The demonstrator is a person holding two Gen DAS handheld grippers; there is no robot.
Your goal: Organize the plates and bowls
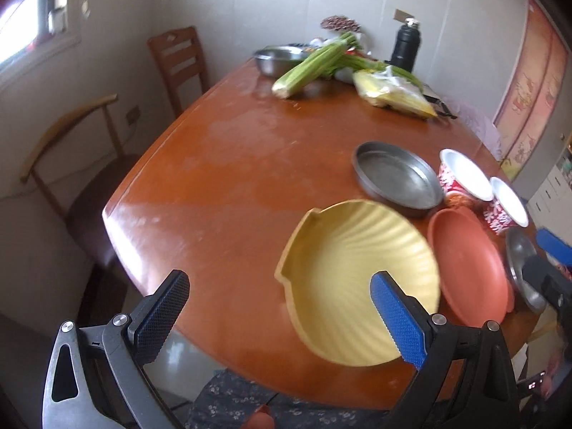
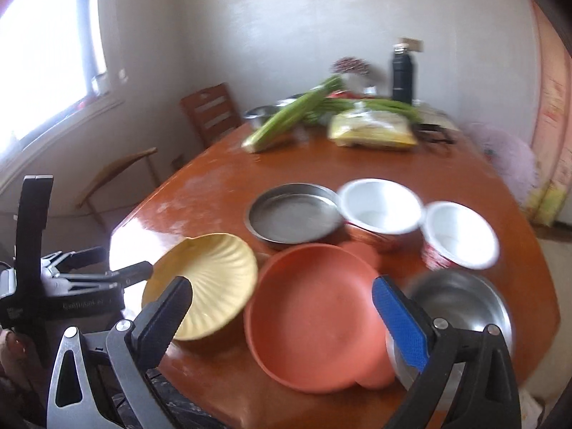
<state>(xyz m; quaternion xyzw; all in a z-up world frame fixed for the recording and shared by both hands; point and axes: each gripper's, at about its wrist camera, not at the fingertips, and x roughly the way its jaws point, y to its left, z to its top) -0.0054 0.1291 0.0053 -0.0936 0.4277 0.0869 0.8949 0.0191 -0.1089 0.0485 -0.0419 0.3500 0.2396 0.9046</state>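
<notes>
A yellow ribbed plate lies on the brown table near its front edge; it also shows in the right wrist view. Beside it is an orange plate, then a steel bowl. Behind stand a flat steel pan and two red-and-white bowls. My left gripper is open just before the yellow plate, its right finger over the plate's rim. My right gripper is open over the orange plate.
At the table's far end lie celery, a yellow bag, a steel basin and a black bottle. Two chairs stand on the left. The table's front edge is close below the grippers.
</notes>
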